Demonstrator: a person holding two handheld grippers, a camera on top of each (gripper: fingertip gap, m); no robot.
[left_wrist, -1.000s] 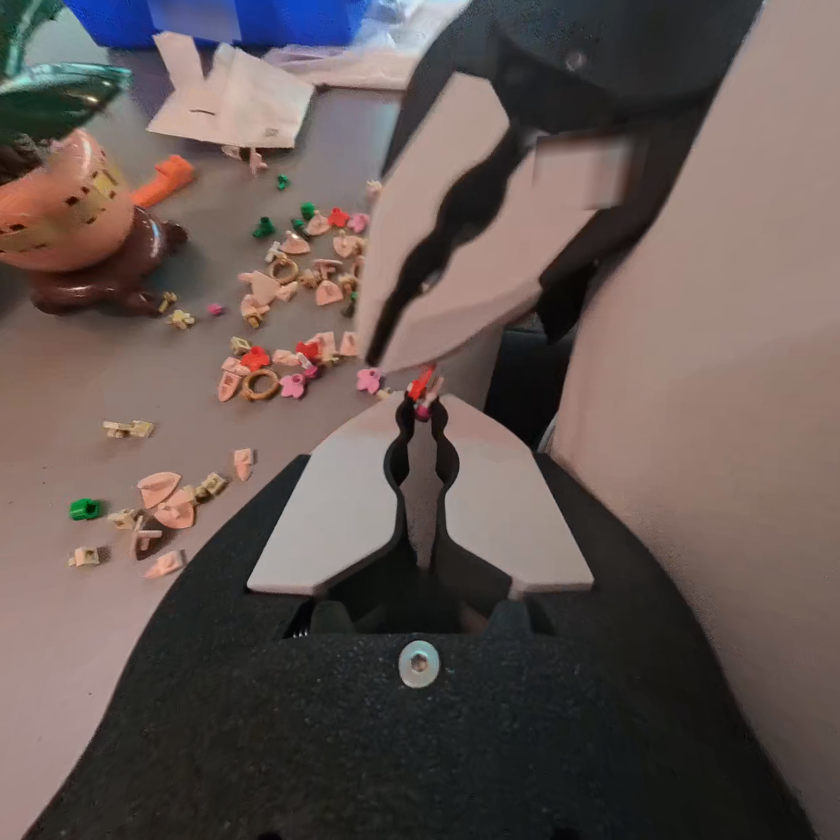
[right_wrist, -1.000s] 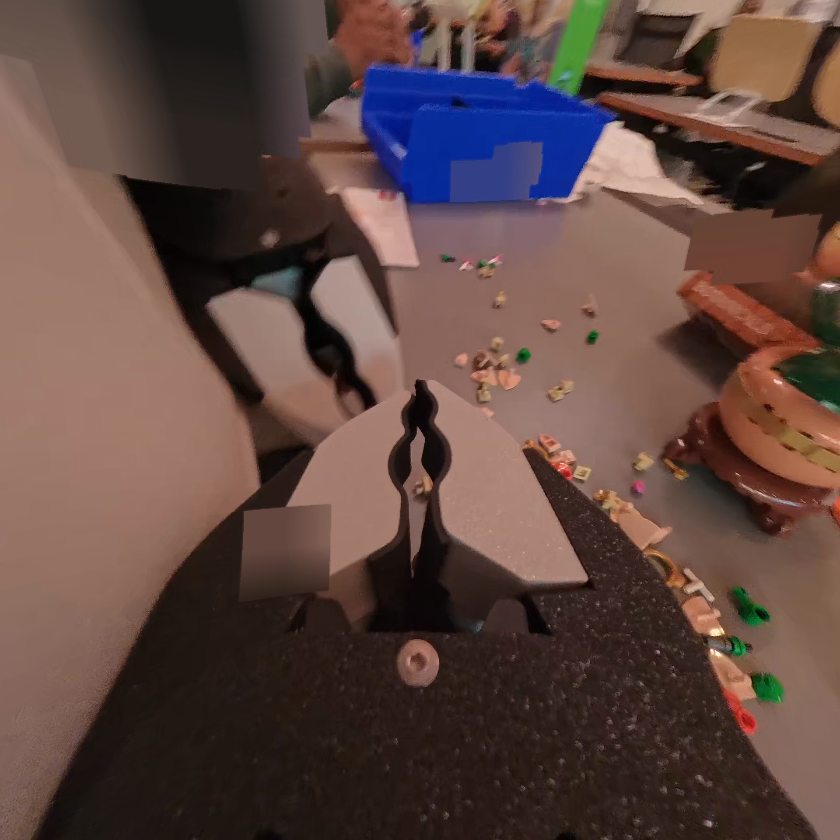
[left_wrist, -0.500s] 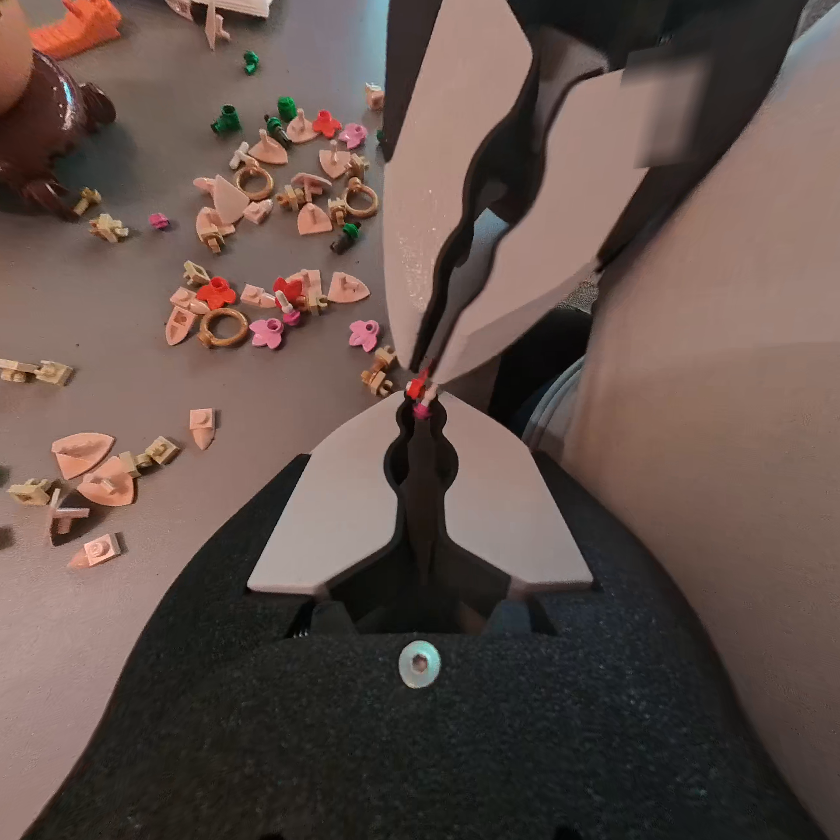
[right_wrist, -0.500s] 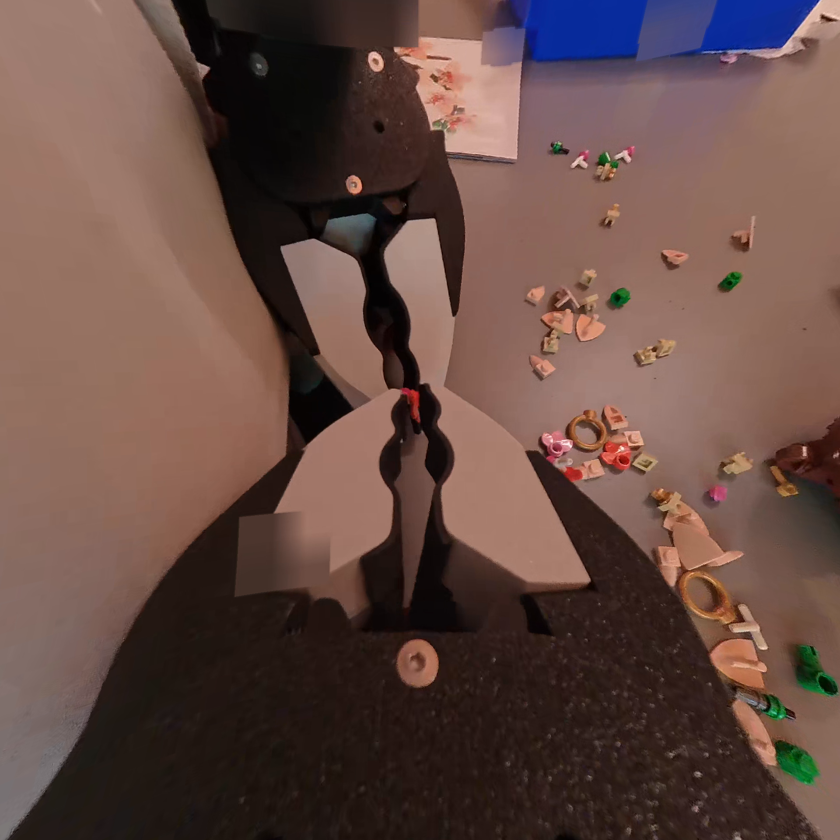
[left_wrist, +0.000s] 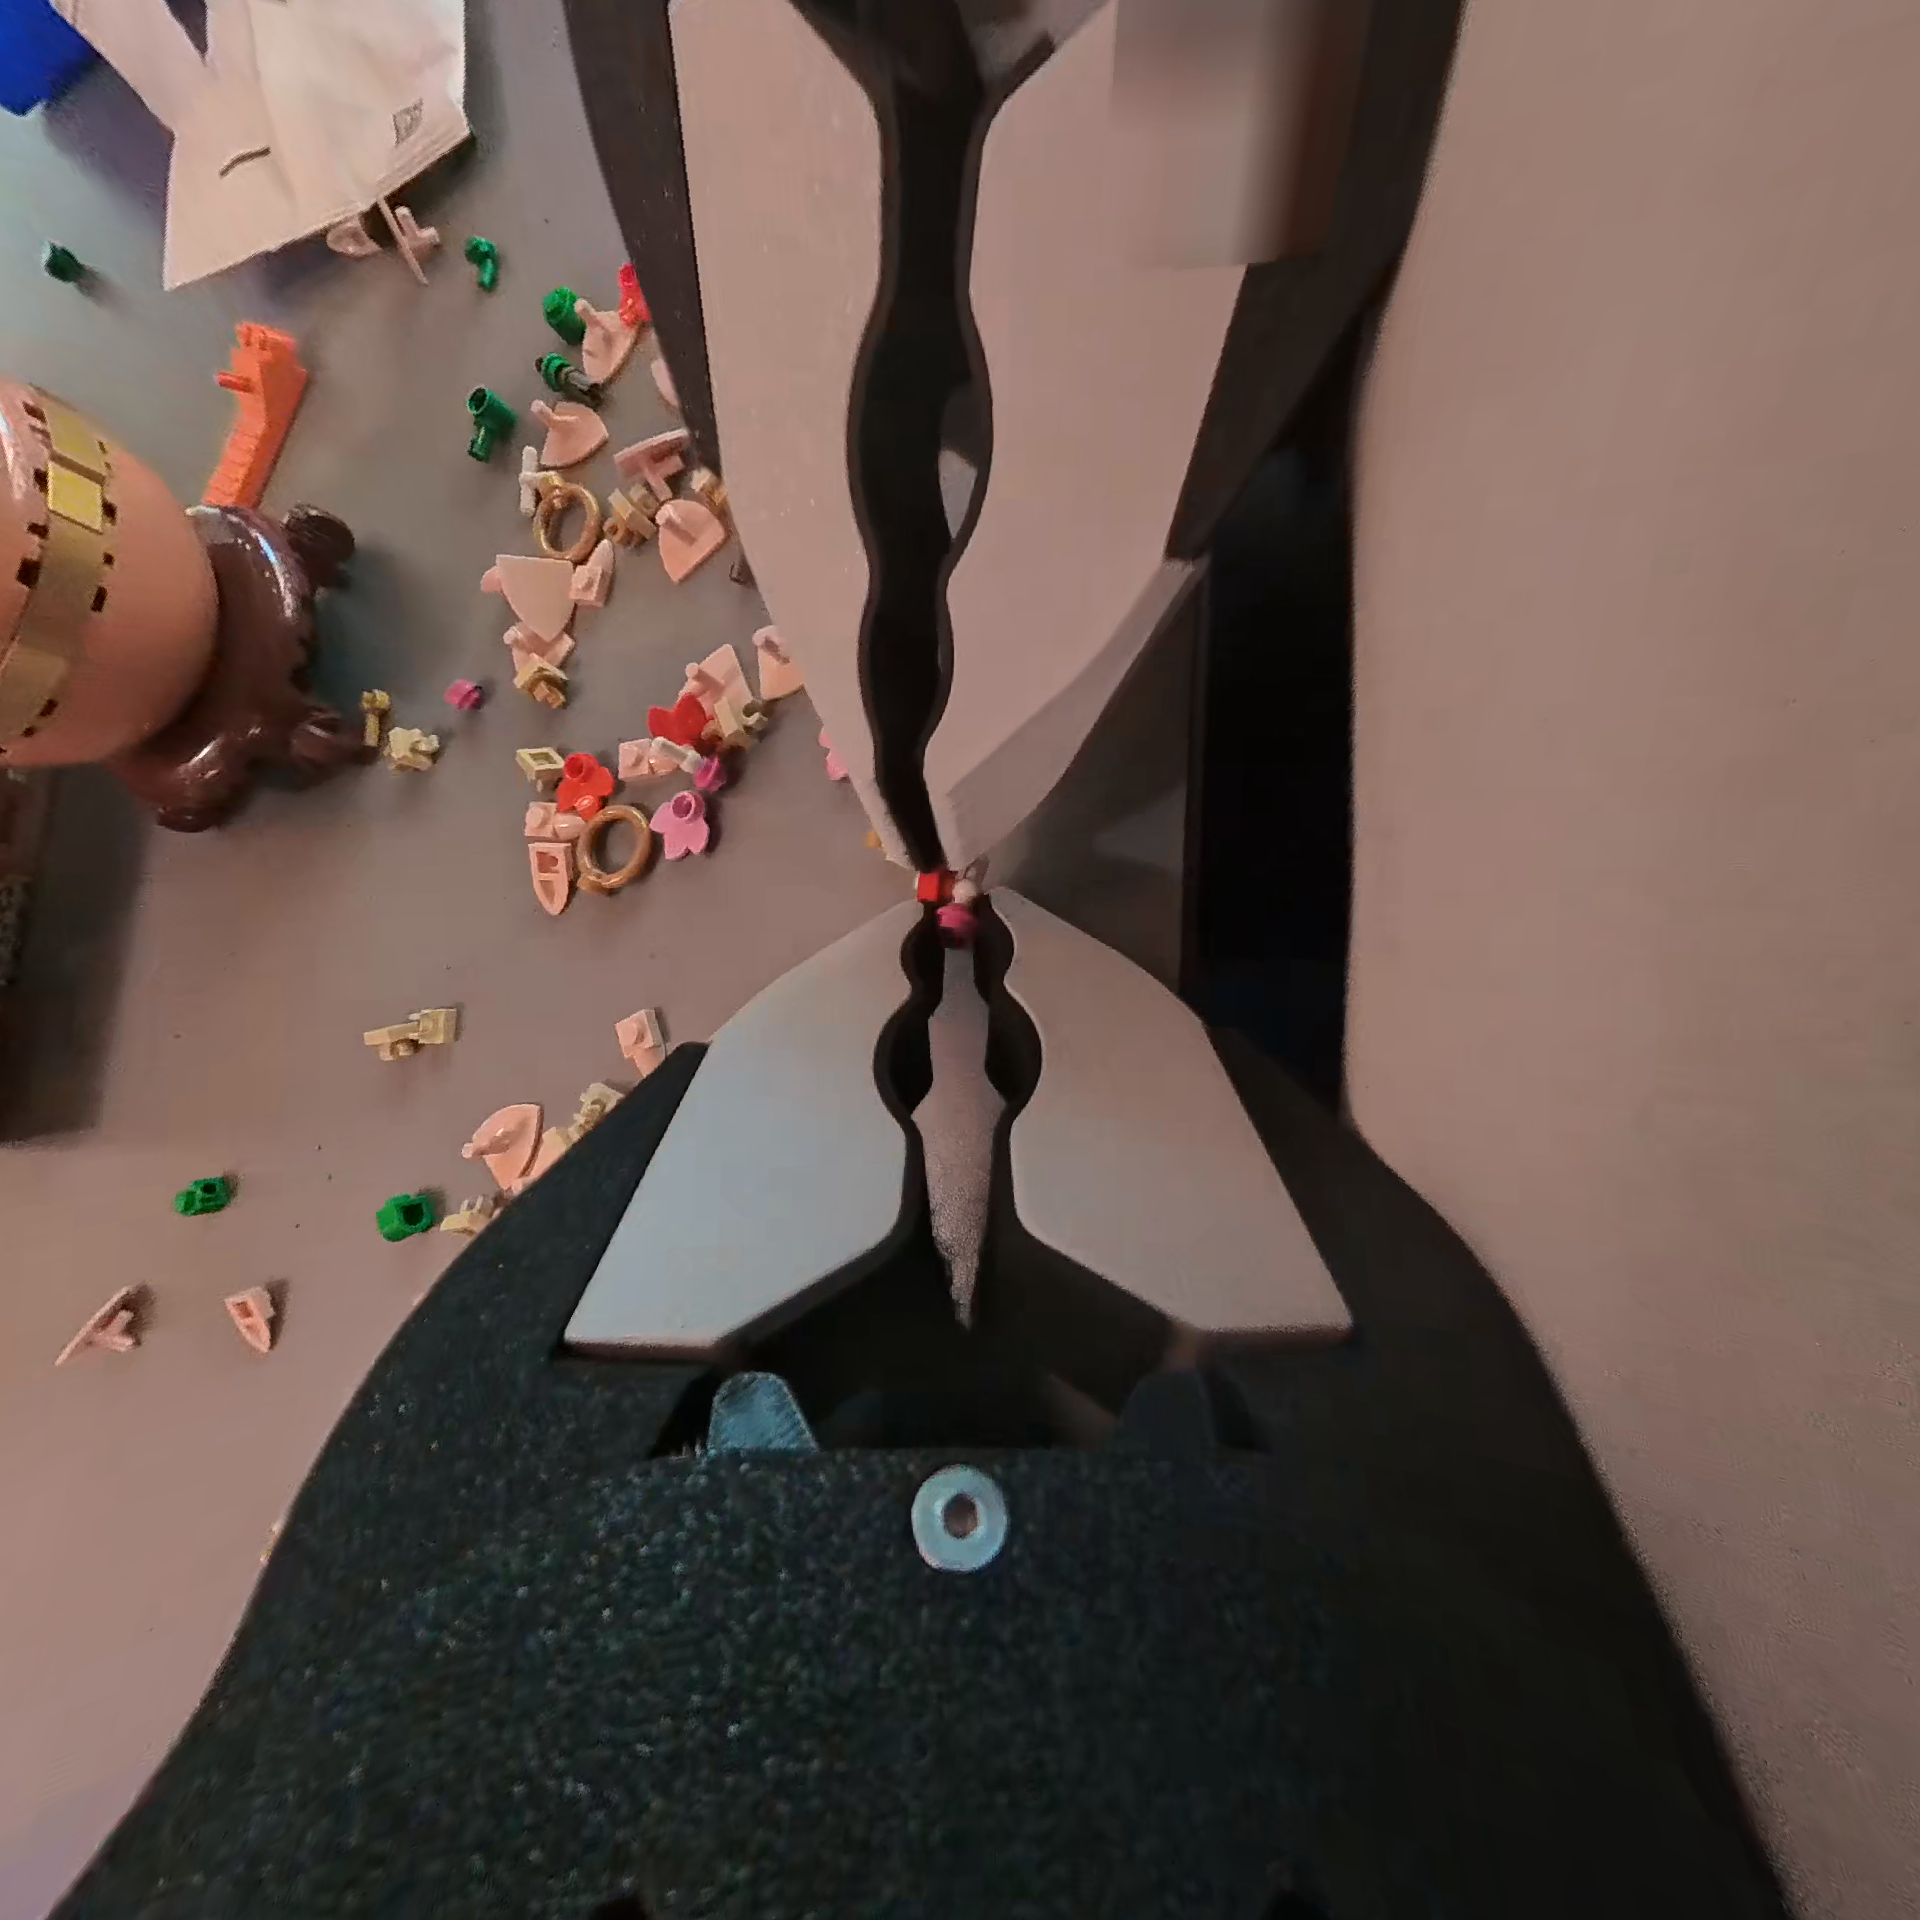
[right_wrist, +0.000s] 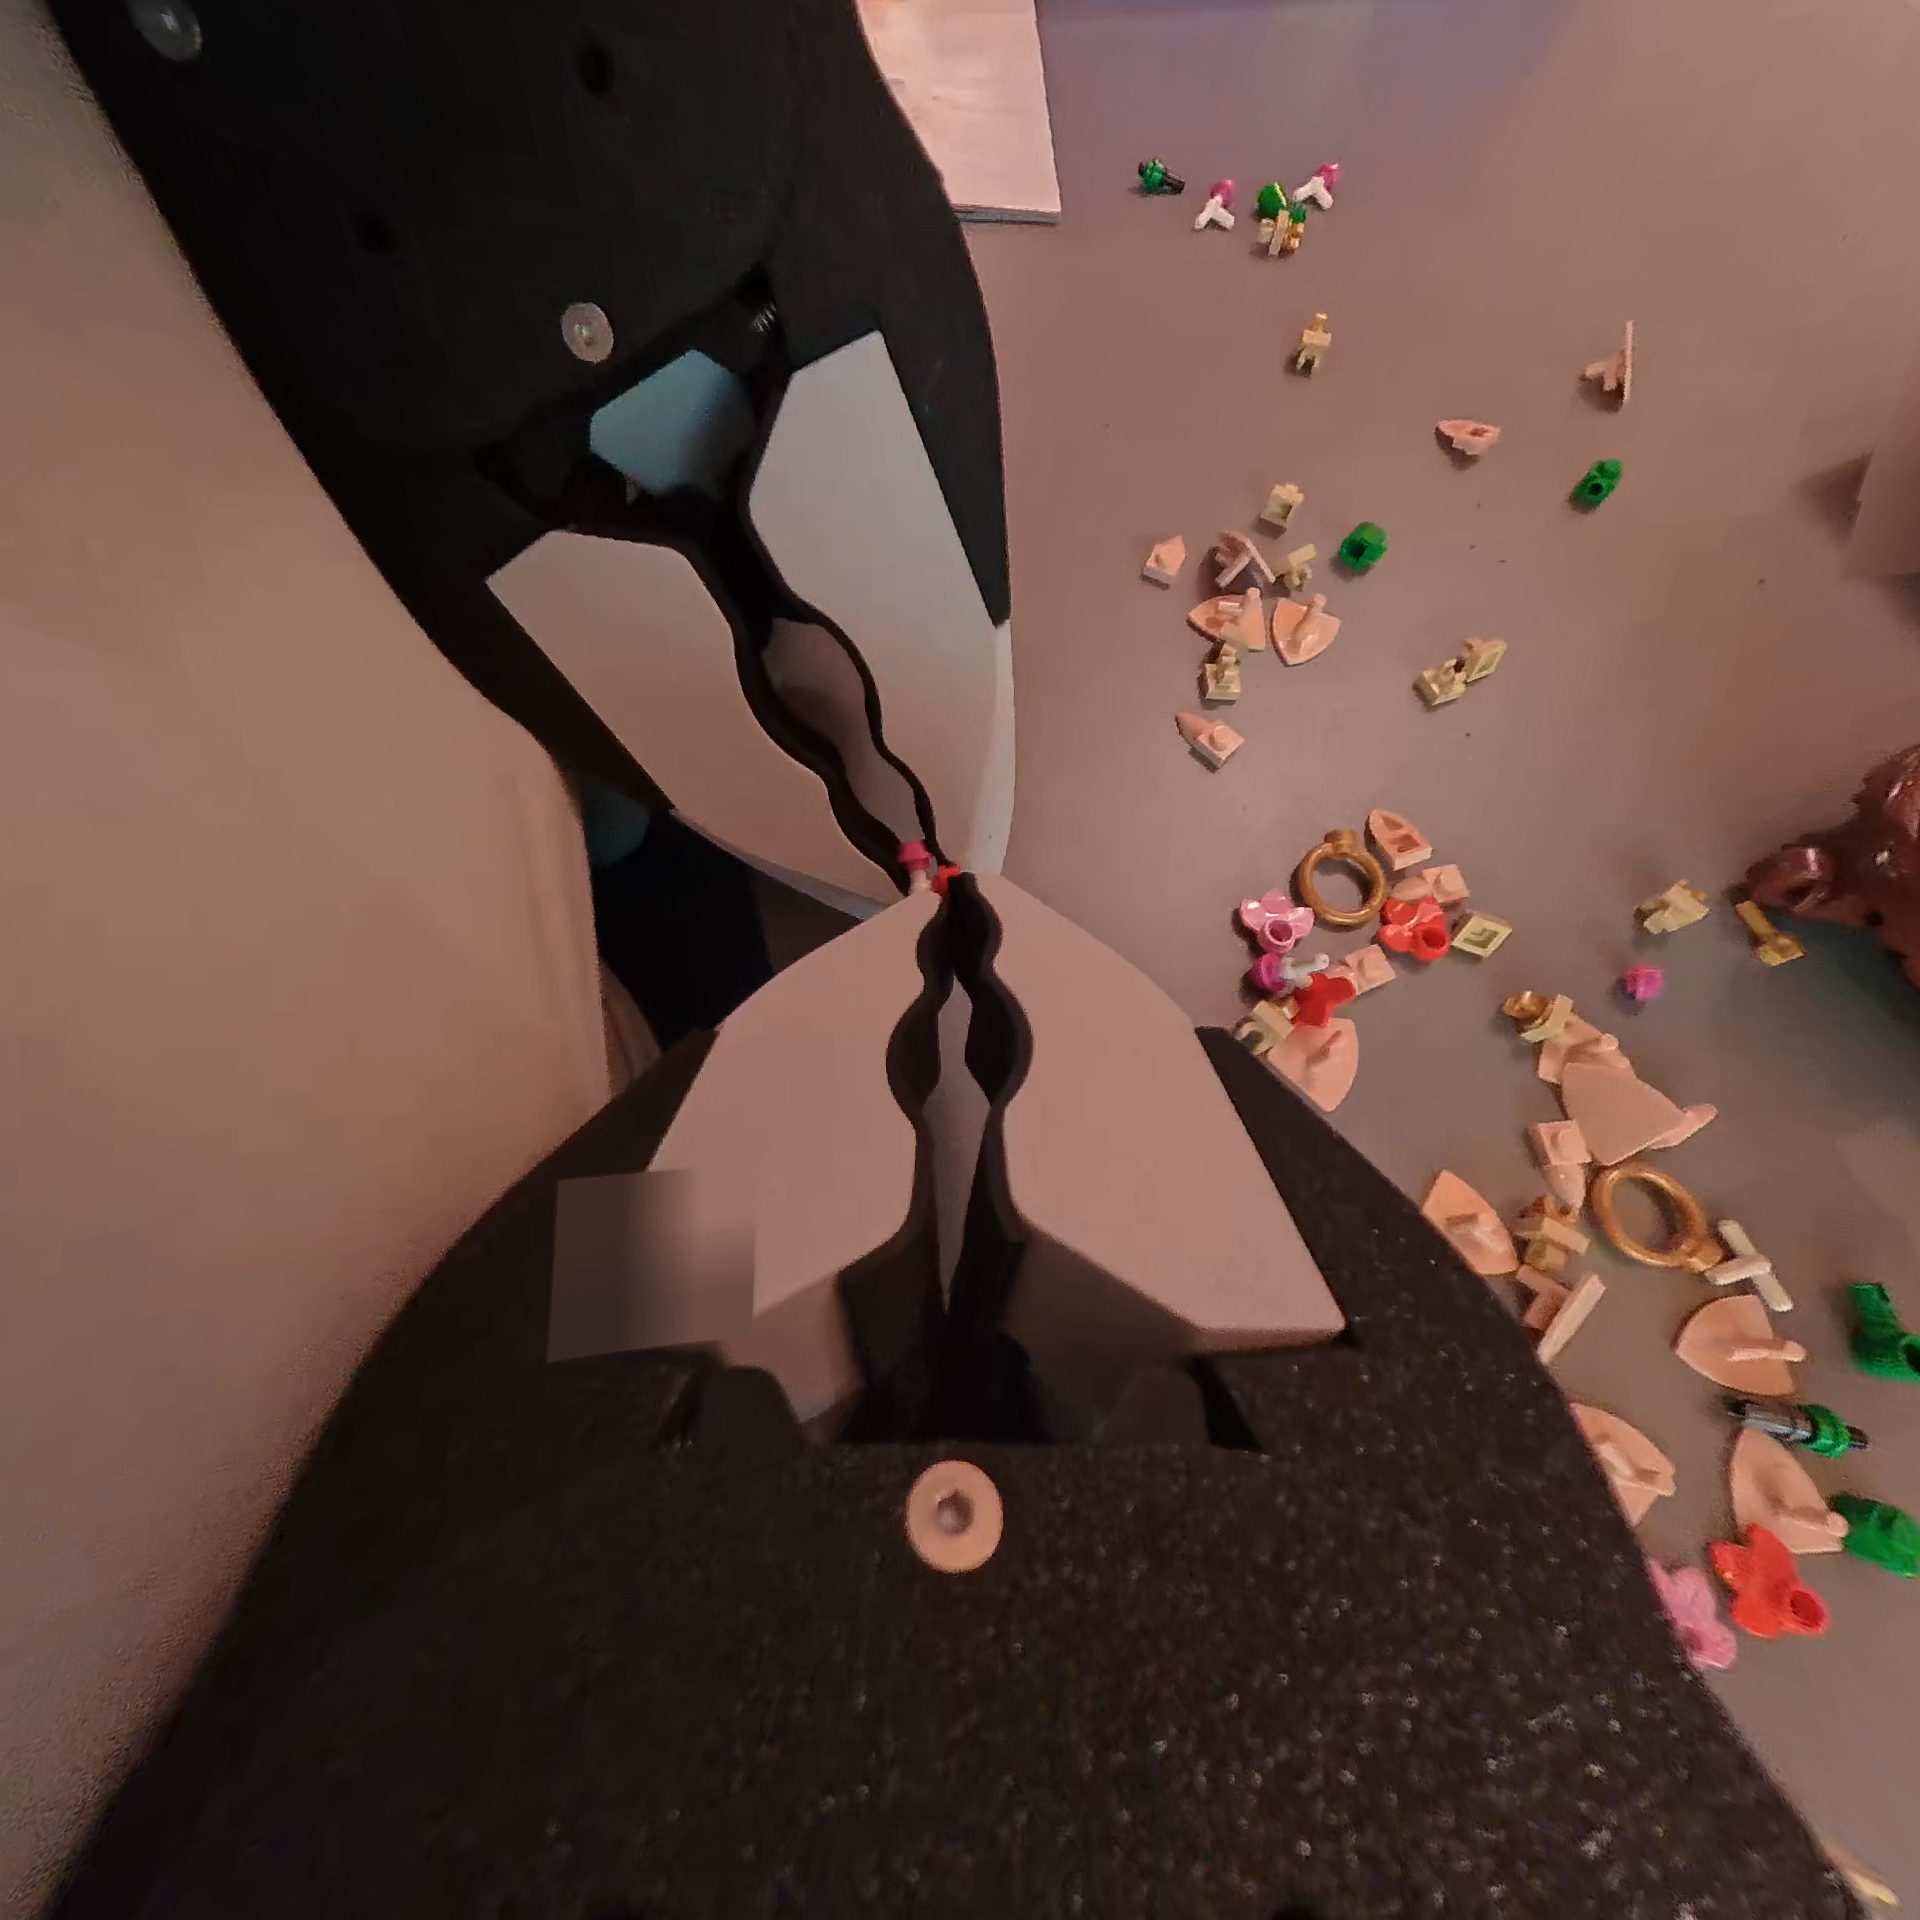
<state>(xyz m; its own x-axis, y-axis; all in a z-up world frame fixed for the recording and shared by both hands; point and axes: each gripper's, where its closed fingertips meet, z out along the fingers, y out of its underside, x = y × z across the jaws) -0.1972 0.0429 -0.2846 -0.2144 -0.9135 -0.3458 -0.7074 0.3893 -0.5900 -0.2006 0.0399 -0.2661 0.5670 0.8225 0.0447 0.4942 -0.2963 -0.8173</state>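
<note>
My left gripper (left_wrist: 953, 928) is shut on a tiny pink flower piece (left_wrist: 954, 920) with a white stem. My right gripper (right_wrist: 949, 896) is shut on a tiny red piece (right_wrist: 943, 881). The two grippers meet tip to tip above the grey table, and the red piece (left_wrist: 933, 885) touches the pink one (right_wrist: 916, 855). In each wrist view the other gripper reaches in from above, with its tips against my own.
Many small loose bricks lie on the grey table (left_wrist: 312, 935): peach petals, gold rings (left_wrist: 613, 847), red and pink flowers (right_wrist: 1415, 925), green studs. A peach pot on a brown base (left_wrist: 239, 665) stands at the left, with an orange piece (left_wrist: 260, 416) and white paper (left_wrist: 301, 125) beyond.
The two grippers have come together tip to tip, bringing the red piece against the pink one. Both cameras have tilted down towards the table.
</note>
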